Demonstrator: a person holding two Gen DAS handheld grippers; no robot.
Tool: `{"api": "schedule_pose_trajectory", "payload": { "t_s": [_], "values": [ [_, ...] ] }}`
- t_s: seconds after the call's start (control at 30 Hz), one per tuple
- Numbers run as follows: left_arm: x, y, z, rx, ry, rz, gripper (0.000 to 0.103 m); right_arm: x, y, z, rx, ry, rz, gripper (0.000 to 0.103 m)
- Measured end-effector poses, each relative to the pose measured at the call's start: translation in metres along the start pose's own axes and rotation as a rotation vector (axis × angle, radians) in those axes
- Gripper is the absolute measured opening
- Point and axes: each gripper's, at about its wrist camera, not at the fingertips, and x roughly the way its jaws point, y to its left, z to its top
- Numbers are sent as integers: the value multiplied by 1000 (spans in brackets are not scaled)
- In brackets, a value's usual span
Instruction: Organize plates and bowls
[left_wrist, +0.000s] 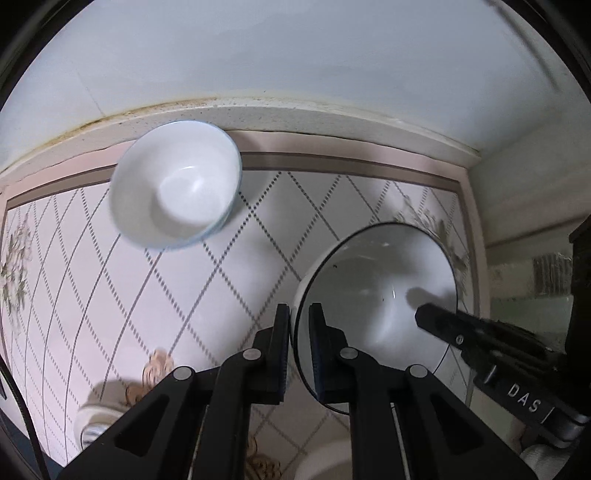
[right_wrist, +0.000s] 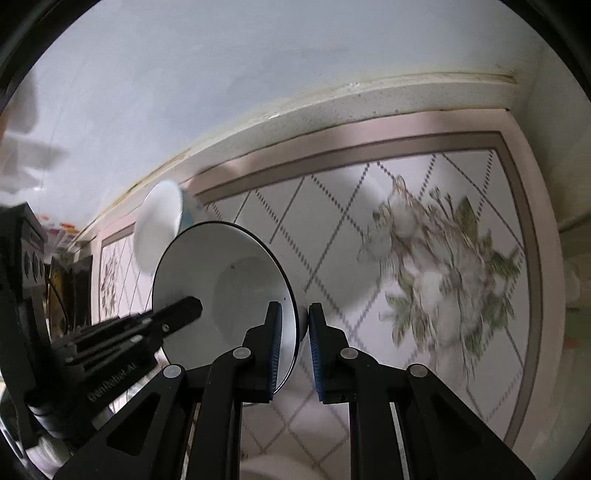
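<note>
A white bowl with a thin dark rim (left_wrist: 380, 291) is held between both grippers above the patterned table. My left gripper (left_wrist: 300, 332) is shut on its left rim. My right gripper (right_wrist: 295, 328) is shut on the opposite rim of the same bowl (right_wrist: 221, 288); its finger shows inside the bowl in the left wrist view (left_wrist: 436, 319). A second white bowl with a blue rim (left_wrist: 177, 184) sits on the table near the back edge, apart from both grippers. It also shows in the right wrist view (right_wrist: 159, 221), behind the held bowl.
The table (left_wrist: 221, 280) has a diamond pattern and flower prints (right_wrist: 443, 266), with a pale wall (left_wrist: 295, 55) behind. A white dish edge (left_wrist: 96, 417) shows at the lower left, another white rim (left_wrist: 325, 461) at the bottom. Dark equipment (right_wrist: 29, 258) stands at the left.
</note>
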Motion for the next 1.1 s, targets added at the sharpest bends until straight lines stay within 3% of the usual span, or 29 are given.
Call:
{"api": "schedule_pose_trajectory", "payload": {
  "t_s": [0.3, 0.63, 1.1],
  "values": [
    [-34, -16, -60, 66, 8, -29, 9, -52, 4, -82, -4, 14, 14, 16],
    [-41, -8, -126, 101, 64, -51, 9, -65, -2, -158, 47, 52, 25, 16],
    [-15, -20, -154, 180, 103, 14, 9, -43, -16, -199, 102, 109, 24, 16]
  ]
}}
